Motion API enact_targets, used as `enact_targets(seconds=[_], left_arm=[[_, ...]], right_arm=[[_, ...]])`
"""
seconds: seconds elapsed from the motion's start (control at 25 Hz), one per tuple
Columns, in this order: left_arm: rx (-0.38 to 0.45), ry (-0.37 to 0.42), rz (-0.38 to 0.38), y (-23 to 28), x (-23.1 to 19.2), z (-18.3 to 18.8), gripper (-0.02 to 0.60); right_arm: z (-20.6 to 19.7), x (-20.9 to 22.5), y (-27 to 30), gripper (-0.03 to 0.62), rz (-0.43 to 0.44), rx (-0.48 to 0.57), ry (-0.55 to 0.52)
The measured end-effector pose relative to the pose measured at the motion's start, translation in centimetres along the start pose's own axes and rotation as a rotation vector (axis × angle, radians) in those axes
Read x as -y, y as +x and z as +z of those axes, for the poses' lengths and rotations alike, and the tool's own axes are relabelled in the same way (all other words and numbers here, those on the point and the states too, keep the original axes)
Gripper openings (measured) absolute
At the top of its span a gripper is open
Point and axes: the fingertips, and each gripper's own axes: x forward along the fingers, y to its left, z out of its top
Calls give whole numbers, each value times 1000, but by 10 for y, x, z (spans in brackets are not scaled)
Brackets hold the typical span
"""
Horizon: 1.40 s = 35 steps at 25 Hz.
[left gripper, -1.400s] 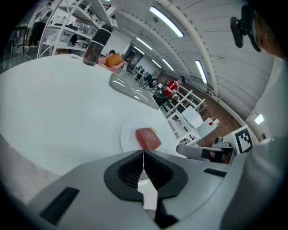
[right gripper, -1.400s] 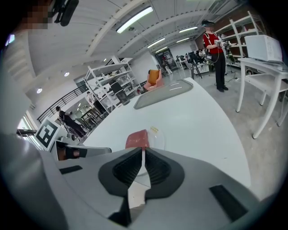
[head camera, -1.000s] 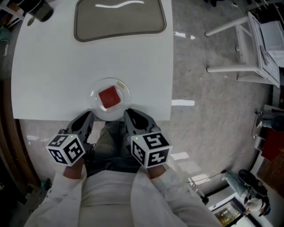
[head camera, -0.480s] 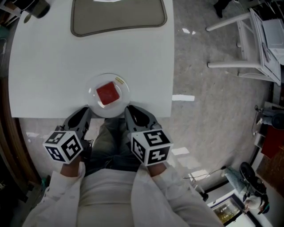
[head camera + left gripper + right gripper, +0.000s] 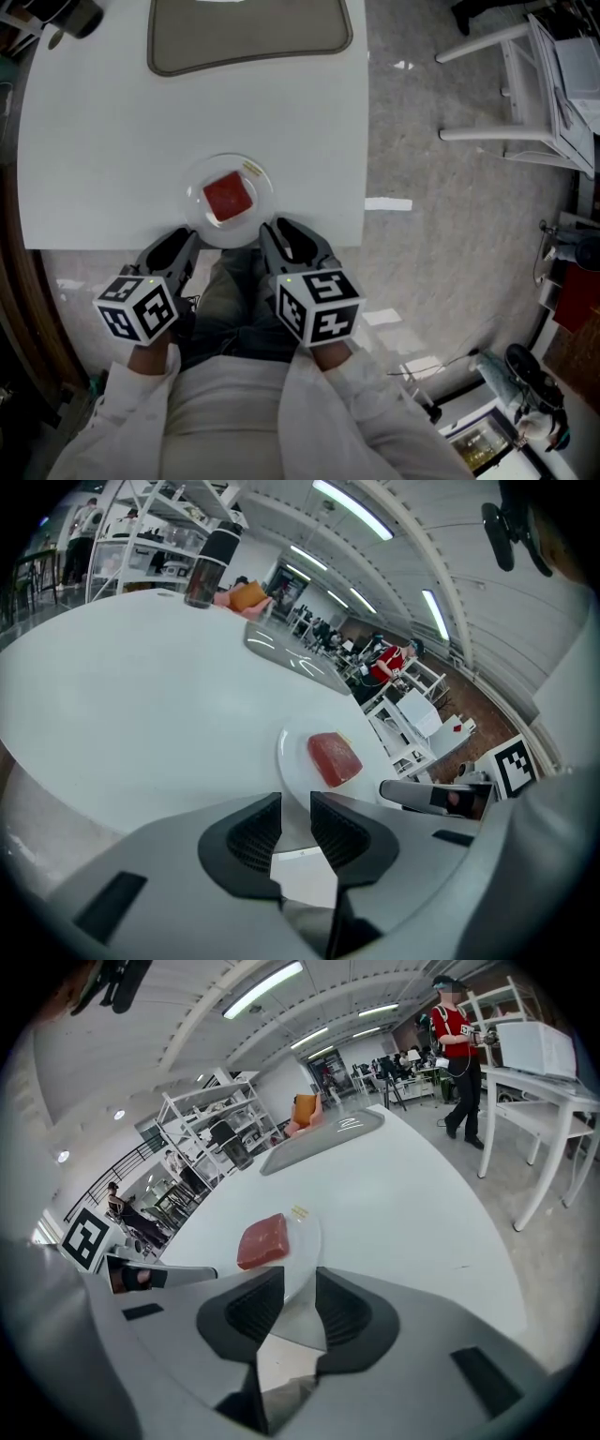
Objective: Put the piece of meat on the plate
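The meat (image 5: 228,197) lies on the plate (image 5: 195,214), just ahead of both grippers. The right gripper (image 5: 300,1283) has just been opening, its jaws apart and gripping nothing. The left gripper (image 5: 296,808) stands slightly open, empty.

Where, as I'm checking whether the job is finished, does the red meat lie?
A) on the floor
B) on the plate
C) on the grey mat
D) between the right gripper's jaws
B: the meat sits on the clear plate near the table's front edge, nothing touching it.
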Motion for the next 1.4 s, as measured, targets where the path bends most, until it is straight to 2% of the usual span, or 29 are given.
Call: enact_targets(seconds=[0.44,0.84,1.4], left_arm=[[-21,-18,-12,5,4,-2,86],[21,-74,-19,9,5,2,86],[46,-126,-34,8,4,3,84]], right_arm=[[-7,3,7,117,12,-31,56],[-8,2,10,117,-37,-34,11],[-8,0,11,115,-57,-22,28]])
